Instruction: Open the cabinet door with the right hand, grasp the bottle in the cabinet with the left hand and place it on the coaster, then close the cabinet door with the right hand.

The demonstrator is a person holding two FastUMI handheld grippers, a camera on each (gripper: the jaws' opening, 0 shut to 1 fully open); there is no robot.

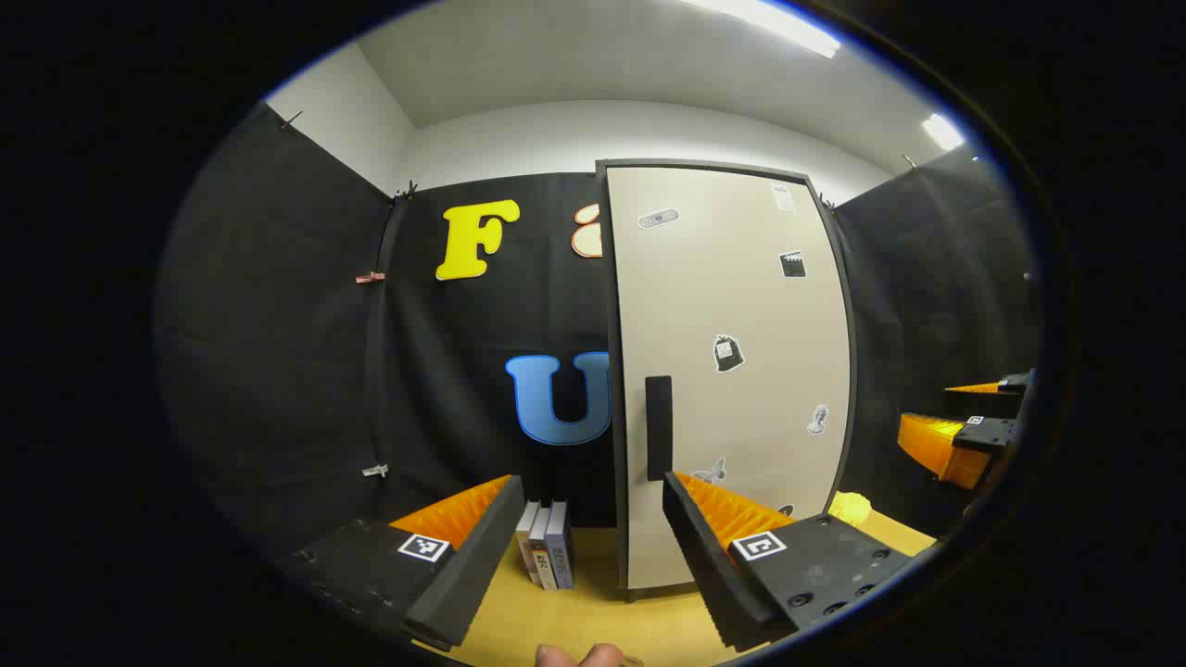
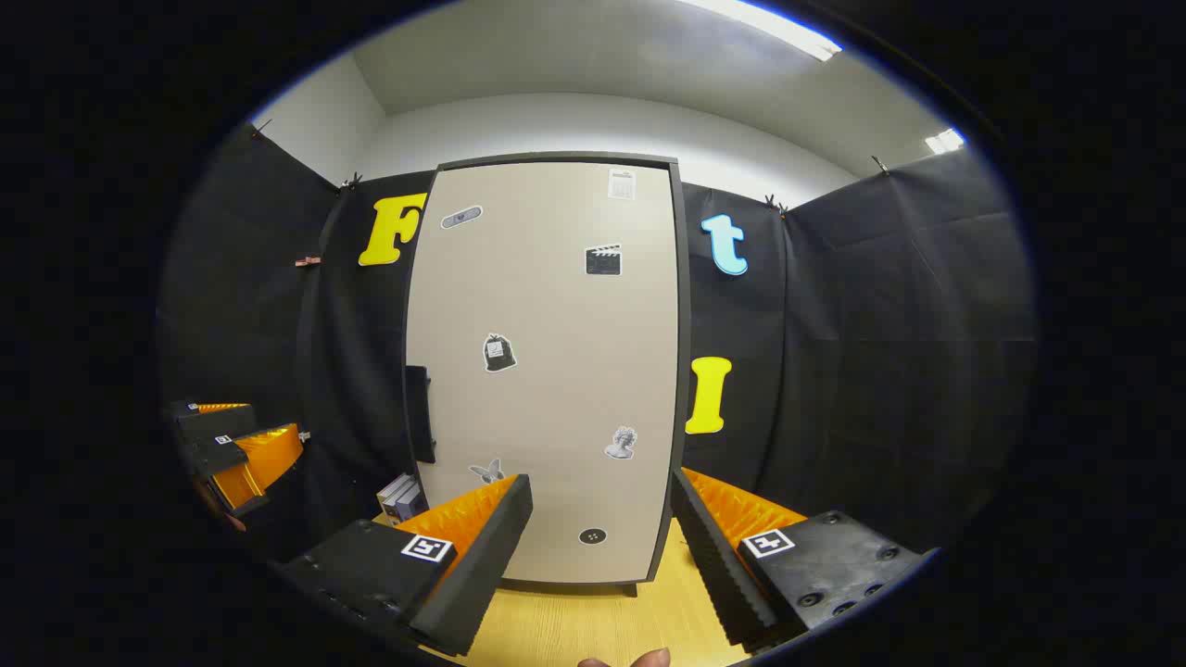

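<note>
Shut cabinet door (image 2: 547, 371) ahead

A few books (image 1: 547, 545) stand upright, spines outward, on the light wooden tabletop (image 1: 593, 625), set close together near the black cloth wall (image 1: 278, 371). From the right gripper view the same books (image 2: 400, 497) sit at the far left of the tabletop (image 2: 574, 630). A crumpled yellow object (image 1: 851, 507) lies farther right; what it is cannot be told

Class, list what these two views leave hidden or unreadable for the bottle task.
- Bottle: behind the shut cabinet door, both views.
- Coaster: cannot be made out; a yellow thing in the left gripper view is half hidden by the cabinet.
- Book titles: too small, left gripper view.
</note>
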